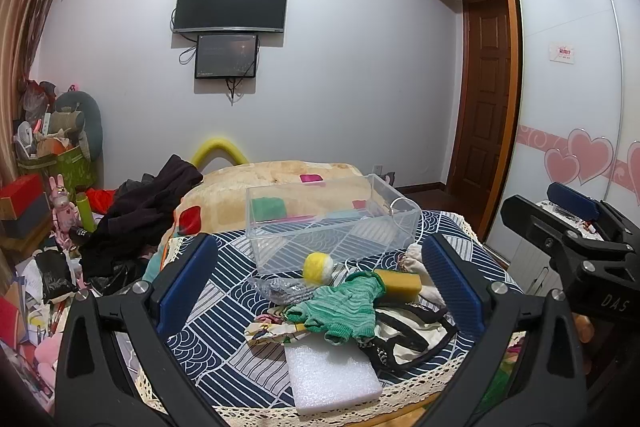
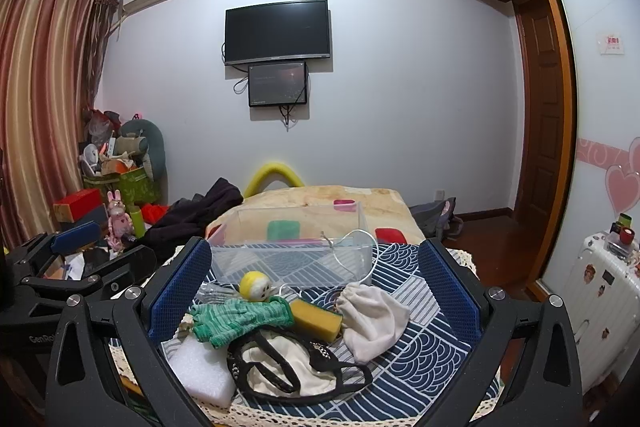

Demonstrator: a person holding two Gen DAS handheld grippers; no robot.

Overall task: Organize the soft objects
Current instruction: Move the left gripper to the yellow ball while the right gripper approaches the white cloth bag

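Observation:
A clear plastic bin (image 1: 332, 223) (image 2: 292, 259) stands empty on a blue patterned cloth. In front of it lie a yellow-white ball (image 1: 318, 267) (image 2: 254, 285), a green knit glove (image 1: 344, 311) (image 2: 236, 319), a yellow sponge (image 1: 400, 281) (image 2: 316, 319), a white foam block (image 1: 332, 379) (image 2: 200, 367), a white drawstring pouch (image 2: 376, 319) and a cream bag with black straps (image 2: 288, 367) (image 1: 408, 339). My left gripper (image 1: 320, 287) is open and empty above the pile. My right gripper (image 2: 316, 299) is open and empty, also over the pile.
The cloth covers a small table (image 1: 224, 291) in front of a bed with a beige blanket (image 1: 280, 179). Dark clothes (image 1: 148, 203) and clutter lie to the left. A suitcase (image 2: 600, 283) and wardrobe (image 2: 600, 67) stand to the right.

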